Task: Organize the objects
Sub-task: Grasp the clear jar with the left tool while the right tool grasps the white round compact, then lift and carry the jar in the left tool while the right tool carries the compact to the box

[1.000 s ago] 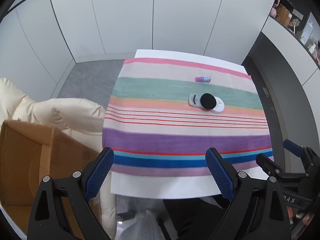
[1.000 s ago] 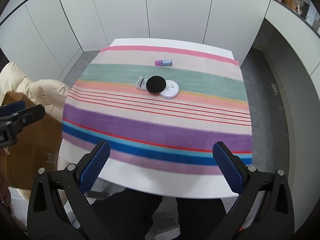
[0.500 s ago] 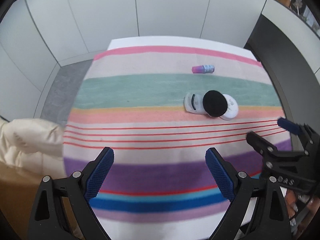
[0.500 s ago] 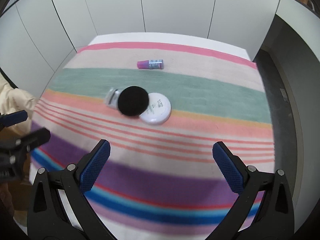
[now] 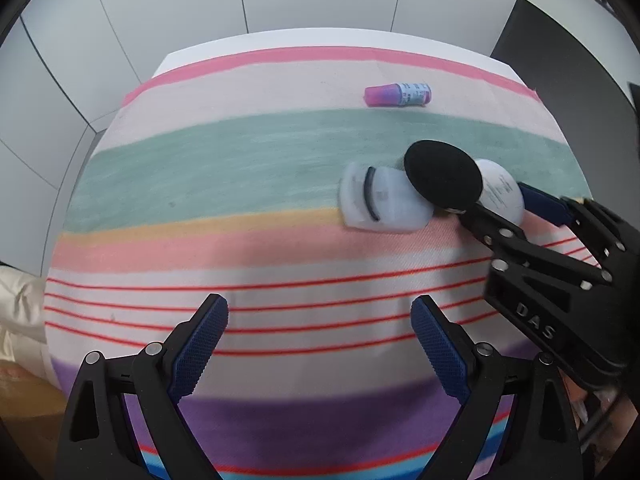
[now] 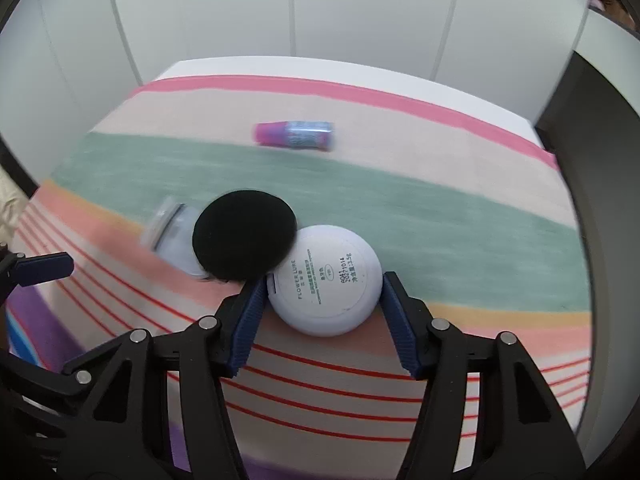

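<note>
White round powder compact [image 6: 325, 280] sits bottom-up between the right gripper [image 6: 323, 299] pads; jaws closing on it, left pad at its edge, right pad a sliver off, so no firm grip visible. Compact lies on the striped tablecloth [image 6: 460, 216], on the peach band. Black round puff [image 6: 244, 236] overlaps the compact's upper-left rim. Clear eyelash-curler case [image 6: 172, 236] is left of the compact, partly under the puff, blurred. Pink-and-blue small bottle [image 6: 294, 135] lies on its side beyond the compact, well apart. Left gripper [image 5: 320, 344] hangs wide open over the red-lined stripes, left of the compact, nothing between its pads.
</note>
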`<state>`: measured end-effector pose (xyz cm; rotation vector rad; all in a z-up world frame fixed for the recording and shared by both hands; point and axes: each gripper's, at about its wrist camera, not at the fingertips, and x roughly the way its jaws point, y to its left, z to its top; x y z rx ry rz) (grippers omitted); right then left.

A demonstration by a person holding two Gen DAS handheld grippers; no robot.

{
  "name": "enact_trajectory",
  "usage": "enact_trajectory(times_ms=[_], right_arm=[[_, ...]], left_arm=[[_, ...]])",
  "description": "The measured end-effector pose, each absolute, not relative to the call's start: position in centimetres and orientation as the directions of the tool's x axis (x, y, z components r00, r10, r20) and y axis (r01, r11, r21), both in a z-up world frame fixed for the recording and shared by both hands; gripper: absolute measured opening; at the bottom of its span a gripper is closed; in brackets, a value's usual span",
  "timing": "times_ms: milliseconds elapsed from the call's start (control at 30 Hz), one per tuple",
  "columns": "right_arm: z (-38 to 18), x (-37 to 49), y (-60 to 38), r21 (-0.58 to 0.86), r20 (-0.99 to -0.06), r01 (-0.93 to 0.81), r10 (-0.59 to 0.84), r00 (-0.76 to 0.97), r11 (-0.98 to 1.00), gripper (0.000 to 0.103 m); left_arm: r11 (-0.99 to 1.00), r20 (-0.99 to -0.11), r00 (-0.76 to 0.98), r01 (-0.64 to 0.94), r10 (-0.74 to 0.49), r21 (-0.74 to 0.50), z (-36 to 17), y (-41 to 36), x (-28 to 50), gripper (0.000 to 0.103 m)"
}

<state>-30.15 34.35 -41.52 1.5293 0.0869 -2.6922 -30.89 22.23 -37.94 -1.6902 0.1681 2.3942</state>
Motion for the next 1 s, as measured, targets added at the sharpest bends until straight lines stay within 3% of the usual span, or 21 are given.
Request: enact_trajectory(times_ms=[167, 367, 467, 500, 533, 1000], right_arm=[[-41.3, -29.5, 36.8, 0.063, -0.857, 0.038, -0.074, -0.511, -0.997, 0.060], [-41.1, -28.8, 39.0, 0.063, -0.856, 0.011, -0.059, -0.514, -0.998, 0.060], [-40.9, -28.5, 39.5, 0.074, -0.857, 0.006, -0.066, -0.511, -0.997, 0.060], [-40.9, -28.4, 39.6, 0.070, -0.858, 0.006, -0.063, -0.510, -0.998, 0.060], [-40.9, -28.3, 39.5, 0.062, -0.860, 0.006, -0.057, -0.508, -0.998, 0.060], [-39.8, -27.9, 39.3, 0.033, -0.883, -0.032, -0.014, -0.469, -0.999, 0.060]], left_arm=[[-0.969, -0.936, -0.331, -0.243, 0.120, -0.039, -38.6, 23.6, -31.9, 0.094], [-0.977, -0.922, -0.370, -0.211, 0.112, -0.034, -38.7, 25.1, -33.7, 0.092], [-0.982, -0.913, -0.398, -0.190, 0.092, -0.016, -38.4, 25.6, -34.5, 0.079], [-0.982, -0.911, -0.406, -0.187, 0.074, 0.004, -38.3, 25.8, -34.6, 0.063], [-0.981, -0.906, -0.416, -0.192, 0.082, -0.001, -38.1, 25.8, -34.6, 0.060], [-0.986, -0.905, -0.420, -0.166, 0.058, 0.013, -36.9, 23.9, -34.4, 0.059]])
